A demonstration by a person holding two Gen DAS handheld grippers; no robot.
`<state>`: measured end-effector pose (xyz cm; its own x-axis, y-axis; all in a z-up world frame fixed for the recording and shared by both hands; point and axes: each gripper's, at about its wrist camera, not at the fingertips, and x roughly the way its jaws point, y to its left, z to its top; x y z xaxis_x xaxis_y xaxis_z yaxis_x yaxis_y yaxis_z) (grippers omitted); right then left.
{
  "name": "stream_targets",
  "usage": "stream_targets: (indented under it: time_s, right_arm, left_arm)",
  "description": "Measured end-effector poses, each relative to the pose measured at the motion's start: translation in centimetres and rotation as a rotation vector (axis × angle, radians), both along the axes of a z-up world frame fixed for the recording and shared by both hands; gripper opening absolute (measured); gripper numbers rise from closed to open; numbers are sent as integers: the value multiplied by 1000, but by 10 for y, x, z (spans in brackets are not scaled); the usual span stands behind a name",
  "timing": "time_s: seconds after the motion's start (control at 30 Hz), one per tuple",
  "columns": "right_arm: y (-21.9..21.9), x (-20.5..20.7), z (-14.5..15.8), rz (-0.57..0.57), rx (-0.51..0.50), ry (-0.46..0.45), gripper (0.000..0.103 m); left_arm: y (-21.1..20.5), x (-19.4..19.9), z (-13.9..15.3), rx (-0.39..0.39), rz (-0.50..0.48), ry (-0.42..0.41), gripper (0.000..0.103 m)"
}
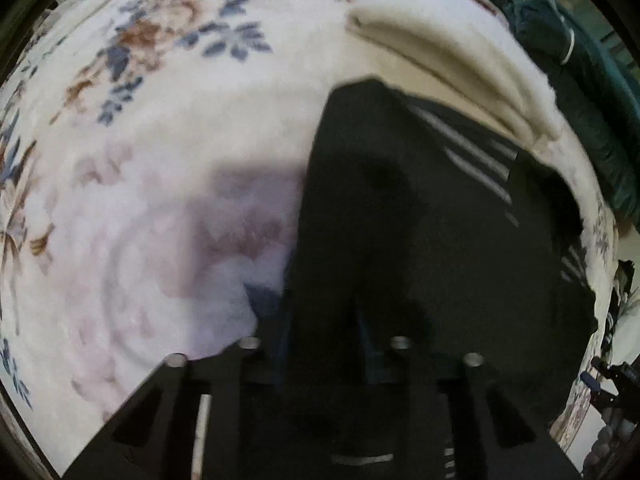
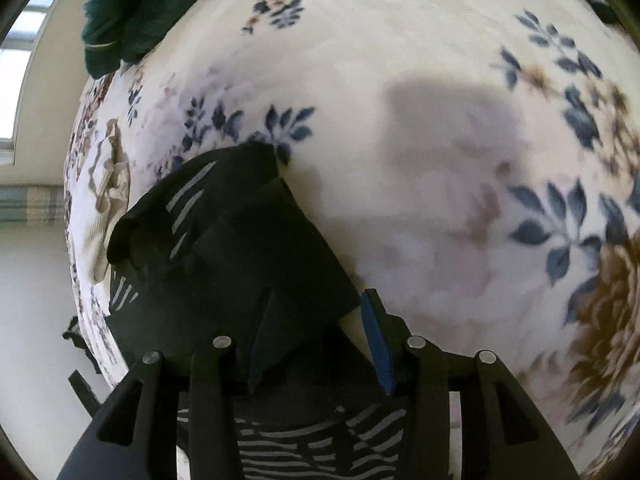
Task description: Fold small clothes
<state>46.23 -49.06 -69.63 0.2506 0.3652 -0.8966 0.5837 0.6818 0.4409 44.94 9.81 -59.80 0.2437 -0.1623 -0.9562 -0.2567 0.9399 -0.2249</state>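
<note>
A small black garment point(image 1: 420, 216) with white stripes lies on a floral blanket point(image 1: 168, 168). In the left wrist view it fills the lower right, and my left gripper point(image 1: 324, 344) has its blue pads point(image 1: 280, 340) around the near edge of the cloth, which hangs between them. In the right wrist view the same black garment point(image 2: 240, 248) stretches up to the left, and my right gripper point(image 2: 320, 344) grips its near corner between blue pads point(image 2: 376, 344). Both grippers hold the garment lifted off the blanket.
A cream cloth point(image 1: 448, 64) lies folded beyond the black garment. A dark green garment point(image 1: 588, 92) is heaped at the blanket's far edge; it also shows in the right wrist view point(image 2: 132, 4). A window point(image 2: 20, 60) is to the left.
</note>
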Motion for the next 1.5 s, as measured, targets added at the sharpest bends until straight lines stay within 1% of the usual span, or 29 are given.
stream_targets:
  time_s: [0.07, 0.17, 0.23, 0.37, 0.43, 0.47, 0.5, 0.53, 0.57, 0.6, 0.63, 0.67, 0.7, 0.73, 0.8, 0.87, 0.9, 0.93, 0.97, 1.07, 1.1, 1.13, 1.2, 1.23, 1.27, 1.3, 1.37, 1.43, 1.5]
  right_arm:
    - [1, -2, 2, -3, 4, -4, 46]
    - [-2, -2, 5, -5, -6, -5, 46]
    - [-3, 0, 4, -6, -7, 11, 46]
    - [-6, 4, -2, -12, 24, 26, 46]
    - [-5, 7, -4, 0, 25, 33, 46]
    - [-4, 7, -3, 6, 28, 31, 46]
    - [-5, 8, -1, 8, 31, 30, 46]
    - [-5, 7, 2, 6, 38, 27, 46]
    - [-6, 4, 8, 6, 52, 18, 46]
    - [-6, 2, 12, 6, 62, 12, 46]
    - [-6, -4, 20, 10, 73, 8, 46]
    - [-6, -8, 25, 16, 74, 11, 46]
    - [-5, -14, 32, 22, 67, 19, 46]
    - [-5, -18, 37, 26, 60, 26, 46]
    - [-4, -32, 51, 36, 37, 64, 46]
    - [-2, -41, 63, 53, 26, 90, 48]
    - [-1, -44, 70, 76, 23, 94, 56]
    - [-1, -47, 75, 101, 20, 91, 60]
    - [-1, -47, 78, 125, 16, 91, 65]
    - [-8, -44, 83, 209, 20, 96, 65]
    - [-12, -40, 82, 230, 33, 97, 65]
    - [-20, -31, 78, 255, 64, 103, 65]
    - [-31, -13, 71, 283, 110, 102, 65]
    - [-39, 5, 64, 306, 144, 94, 65]
    - [-44, 17, 59, 321, 155, 85, 65]
    - [-47, 31, 55, 340, 158, 77, 65]
    - [-52, 68, 37, 389, 181, 60, 65]
    - [-51, 100, 20, 415, 221, 46, 65]
    - [-46, 122, 3, 430, 261, 36, 65]
  left_arm:
    - [10, -2, 0, -37, 32, -13, 16]
    - [25, -6, -5, -60, 82, -19, 16]
    - [26, -7, -3, -55, 90, -25, 15]
    - [27, -7, -6, -55, 99, -24, 14]
    - [33, -3, 0, -48, 95, -25, 14]
    - [33, -2, 7, -31, 87, -34, 14]
    - [26, -4, 23, 26, 58, -55, 15]
    - [22, -5, 31, 53, 42, -67, 15]
    - [12, -9, 49, 79, 8, -99, 15]
    - [4, -13, 59, 103, -12, -114, 20]
    - [-5, -16, 69, 127, -29, -121, 30]
    - [-17, -23, 80, 130, -51, -125, 39]
    - [-28, -29, 87, 123, -66, -128, 57]
    - [-42, -38, 94, 107, -83, -137, 66]
    - [-59, -60, 103, 70, -110, -145, 67]
    - [-85, -73, 108, 61, -151, -138, 67]
    - [-103, -85, 110, 76, -178, -141, 67]
    - [-115, -91, 110, 91, -195, -139, 67]
    - [-135, -102, 109, 110, -219, -126, 67]
    - [-171, -127, 101, 167, -239, -89, 67]
    - [-187, -141, 96, 213, -227, -66, 67]
    - [-192, -149, 93, 230, -215, -55, 67]
    - [-211, -175, 80, 278, -153, -3, 67]
    - [-217, -184, 75, 289, -130, 15, 67]
    - [-222, -195, 68, 300, -90, 43, 67]
    - [-227, -206, 59, 307, -40, 73, 67]
    - [-233, -226, 43, 287, 44, 112, 67]
    - [-240, -237, 29, 291, 70, 141, 67]
    - [-248, -246, 15, 314, 69, 180, 67]
